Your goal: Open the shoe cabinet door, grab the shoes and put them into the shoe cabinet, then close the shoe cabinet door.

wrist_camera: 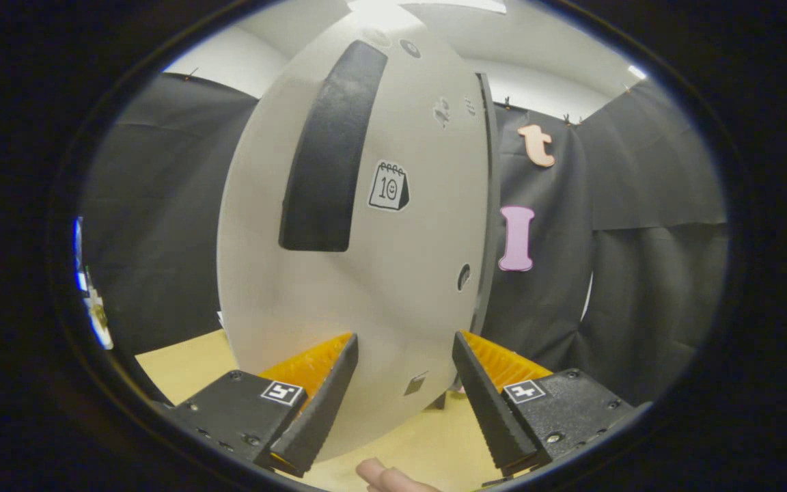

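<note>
We saw tool (405, 352) spread, fingers apart, empty. White cabinet door (359, 273) stood just ahead, black handle recess (330, 150) upper left. Fingertip (387, 477) near, over tabletop (182, 369).

black cloth wall (639, 205), pale wooden floor (182, 369), white ceiling (544, 41), bright overhead light (380, 8)

bright overhead light, glare at top | strong fisheye bulge | sharp focus, edges dim

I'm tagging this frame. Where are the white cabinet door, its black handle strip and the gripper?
White cabinet door (393, 301): gripper view, bare lower panel.
Black handle strip (330, 150): gripper view, strip's middle.
Gripper (405, 348): gripper view, gap between its open fingers, nothing held.
</note>
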{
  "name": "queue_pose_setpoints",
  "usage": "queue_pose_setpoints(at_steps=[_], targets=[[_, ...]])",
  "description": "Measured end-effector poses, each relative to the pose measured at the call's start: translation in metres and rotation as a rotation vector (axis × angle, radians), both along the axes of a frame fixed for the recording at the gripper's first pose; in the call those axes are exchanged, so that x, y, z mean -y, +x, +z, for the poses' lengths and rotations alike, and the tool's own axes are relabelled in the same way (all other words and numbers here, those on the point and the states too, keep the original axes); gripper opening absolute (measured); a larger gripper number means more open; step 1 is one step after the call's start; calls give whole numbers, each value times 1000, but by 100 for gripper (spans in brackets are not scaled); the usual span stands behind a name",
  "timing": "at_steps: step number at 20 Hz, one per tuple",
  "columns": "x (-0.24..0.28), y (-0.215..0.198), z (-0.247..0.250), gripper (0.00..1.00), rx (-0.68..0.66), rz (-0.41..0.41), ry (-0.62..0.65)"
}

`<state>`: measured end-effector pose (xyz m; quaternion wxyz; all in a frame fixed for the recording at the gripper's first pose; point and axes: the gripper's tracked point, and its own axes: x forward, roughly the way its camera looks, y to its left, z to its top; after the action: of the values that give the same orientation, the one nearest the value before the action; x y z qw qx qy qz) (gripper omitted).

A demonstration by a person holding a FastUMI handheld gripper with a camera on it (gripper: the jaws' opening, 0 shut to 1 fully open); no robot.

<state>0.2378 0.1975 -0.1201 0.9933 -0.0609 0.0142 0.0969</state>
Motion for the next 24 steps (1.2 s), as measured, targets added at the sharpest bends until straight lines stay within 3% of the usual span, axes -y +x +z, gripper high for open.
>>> queue_pose_setpoints(at_steps=[9,13,17,24], targets=[[-76,54,-20,93,-95,37,50],[-94,40,-10,94,-67,32,49],[-83,12,4,95,2,-34,22],[-77,-40,21,97,62,-38,34]])
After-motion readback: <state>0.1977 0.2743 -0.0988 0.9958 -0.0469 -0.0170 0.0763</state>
